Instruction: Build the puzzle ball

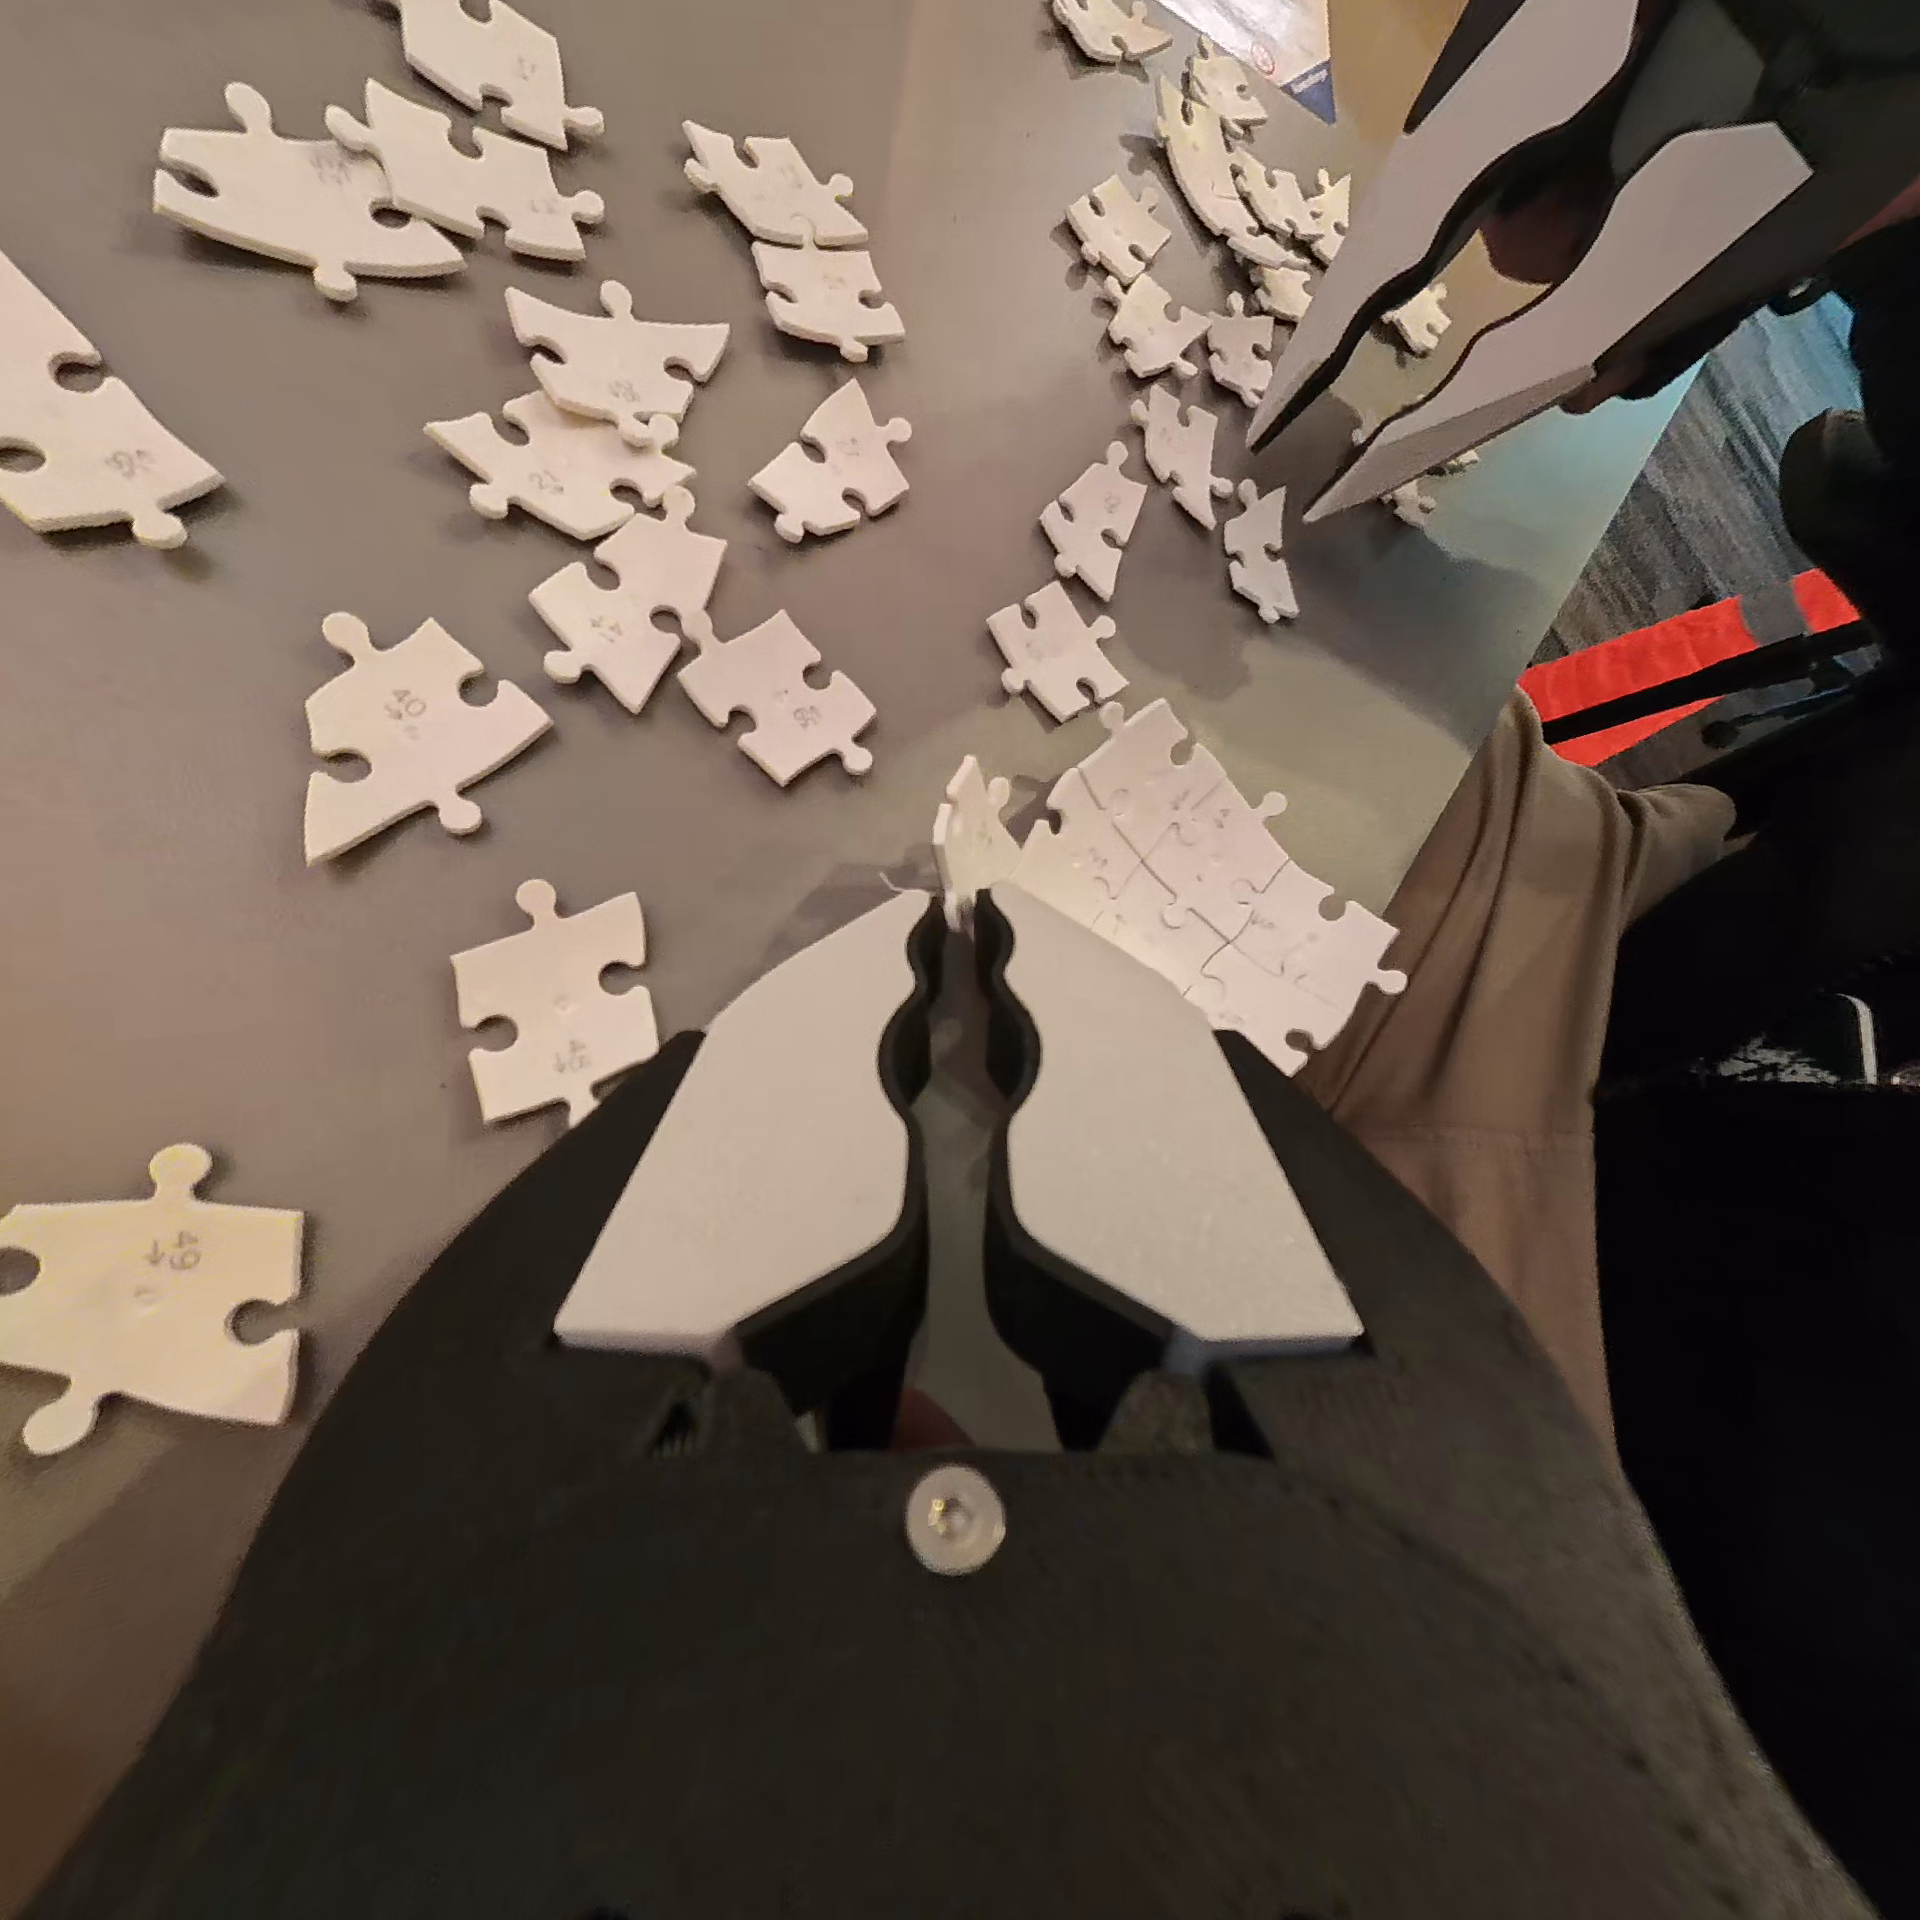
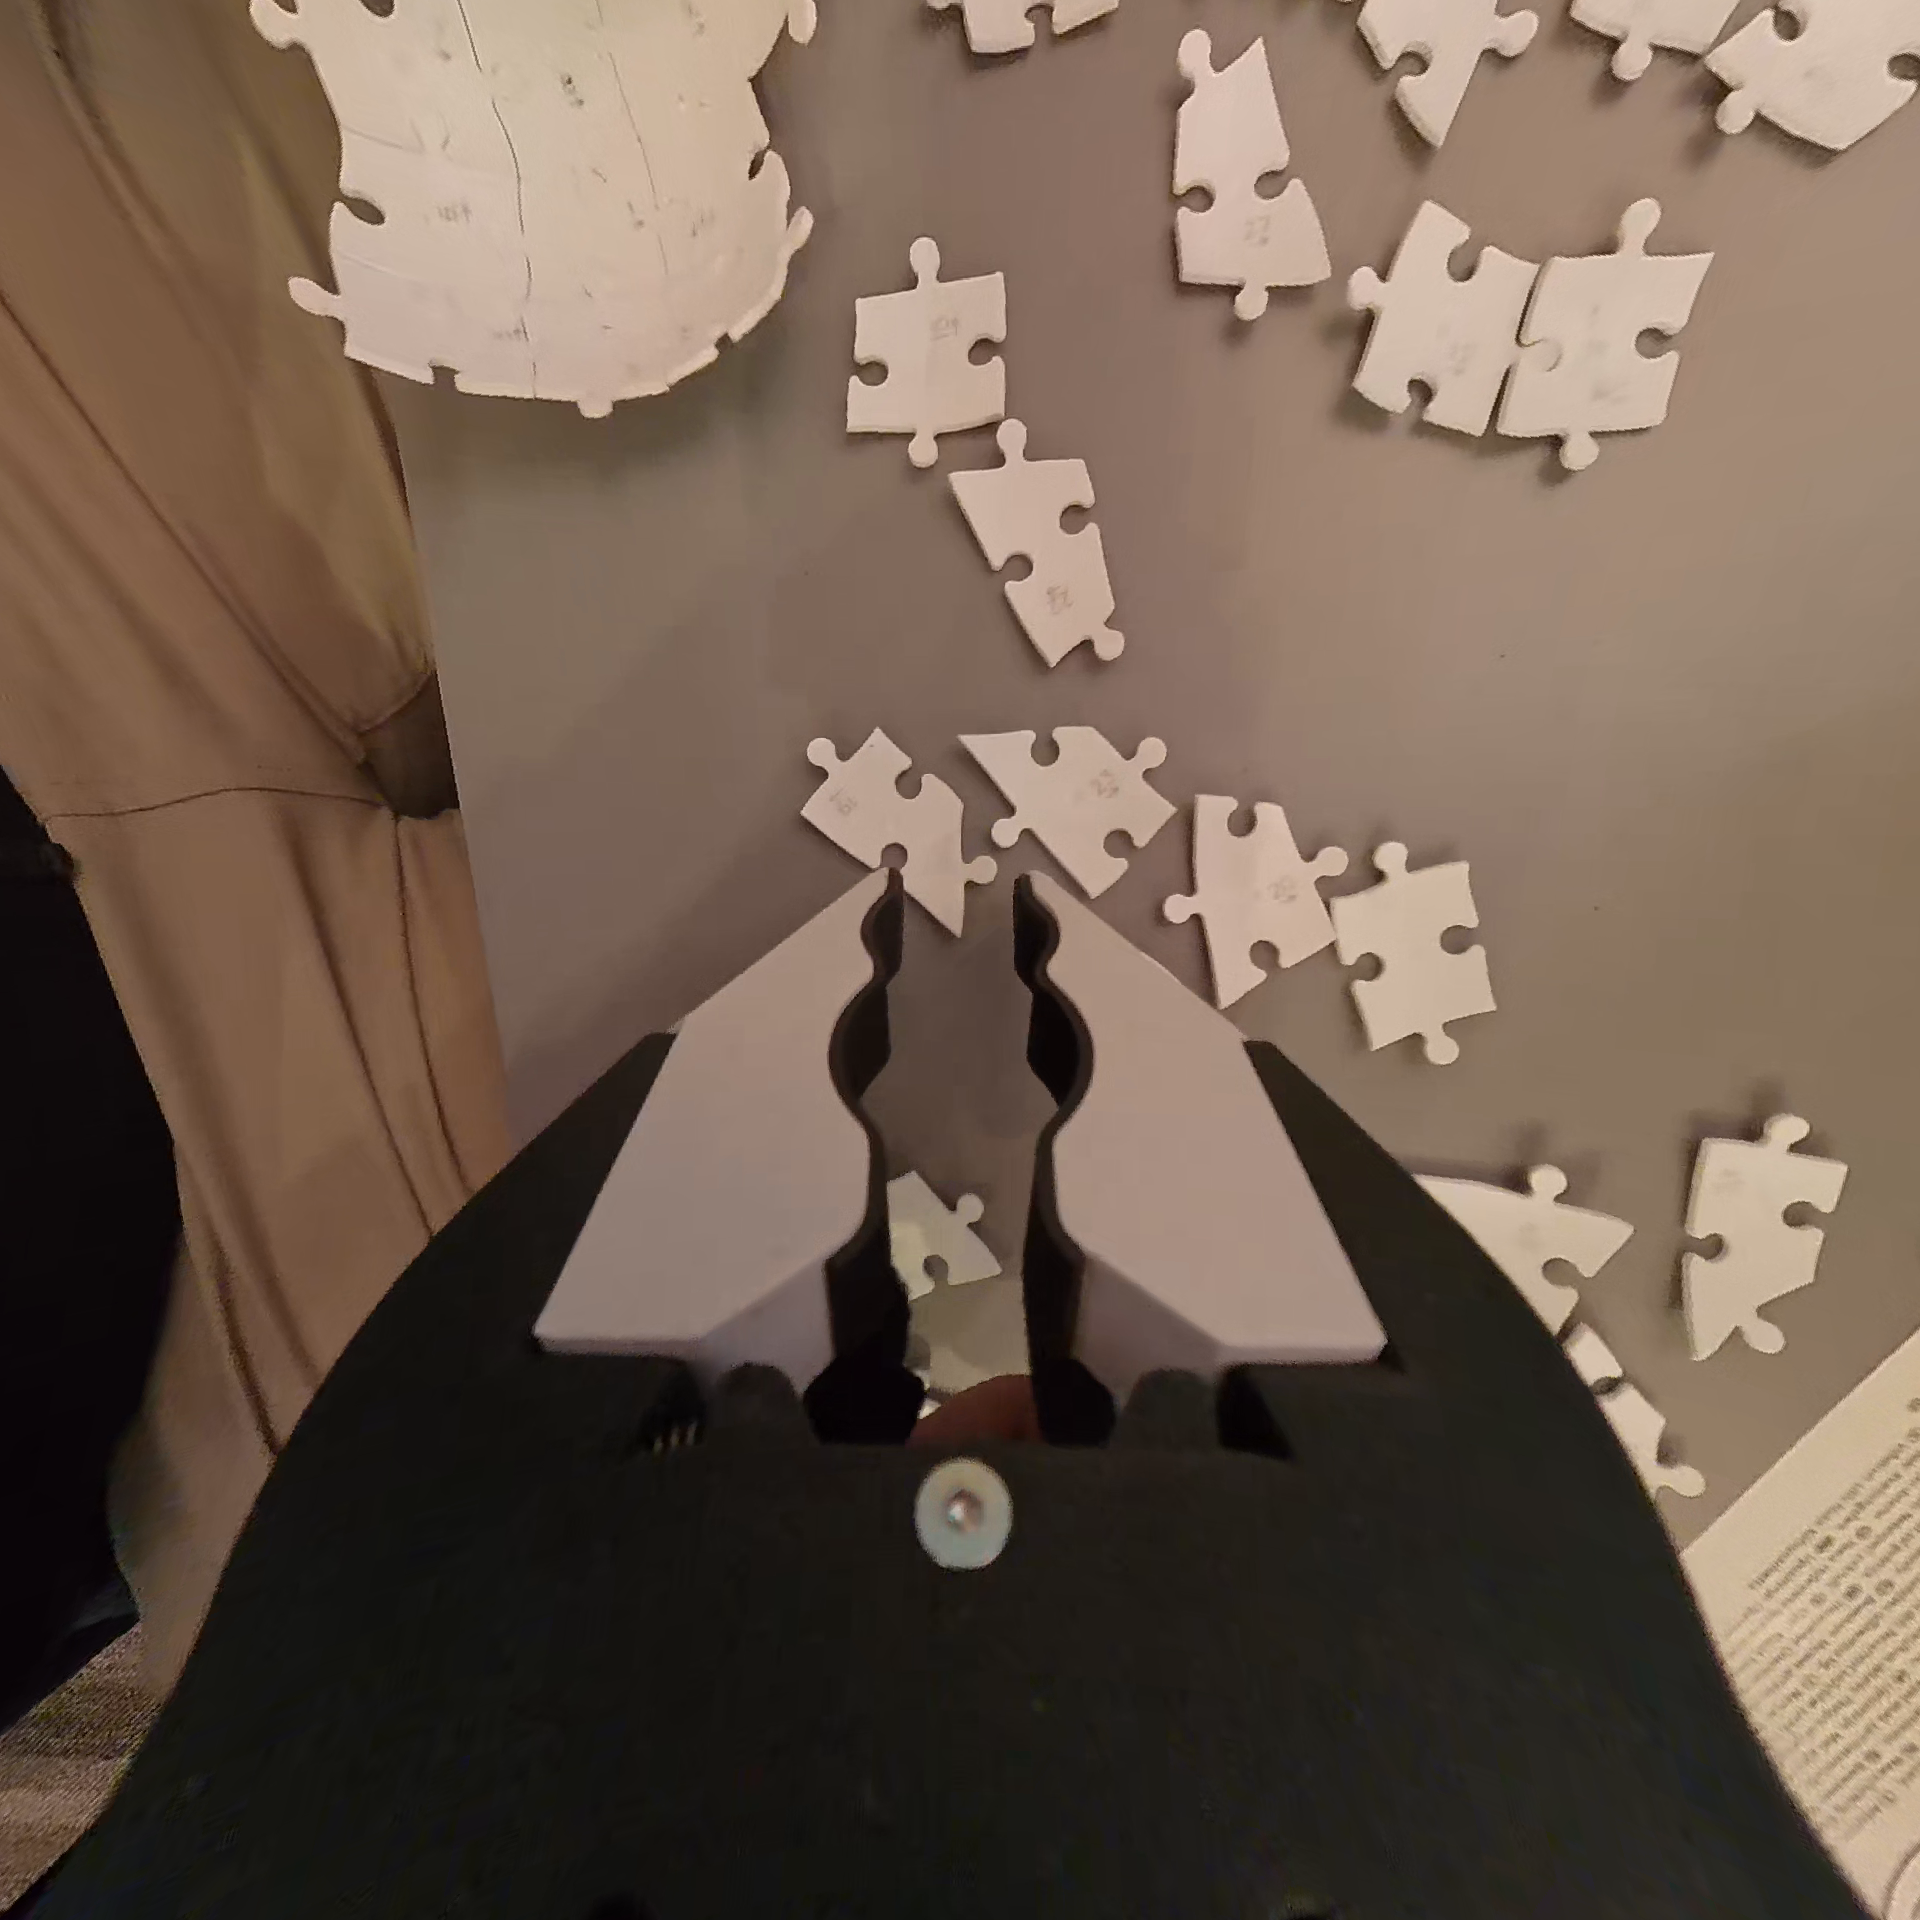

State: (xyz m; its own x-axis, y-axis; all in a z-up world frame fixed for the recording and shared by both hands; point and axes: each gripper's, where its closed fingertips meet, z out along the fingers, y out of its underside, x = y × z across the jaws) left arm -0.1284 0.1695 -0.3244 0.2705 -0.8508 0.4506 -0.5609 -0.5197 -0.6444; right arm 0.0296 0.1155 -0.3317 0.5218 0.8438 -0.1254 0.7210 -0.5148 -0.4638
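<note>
Left wrist view: left gripper [image 1: 961, 914] fingers clamped on one puzzle piece [image 1: 975, 831] beside the joined section [image 1: 1195, 883] at the desk [image 1: 156, 831] edge; right gripper [image 2: 956, 883] fingers apart, empty; next, seating its tab.

grey table [image 2: 1455, 665], printed sheet [image 2: 1829, 1621], tan trousers [image 2: 208, 727]

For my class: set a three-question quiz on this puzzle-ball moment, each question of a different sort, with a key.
1. True or false: the left gripper is shut on a puzzle piece.
2. The joined curved section lies: A) at the table edge near the person's beige garment; B) on the printed sheet; C) between the right gripper's fingers.
3. Fill in: the right gripper is ____, holding nothing.

Key: 1 true; 2 A; 3 open.
</note>
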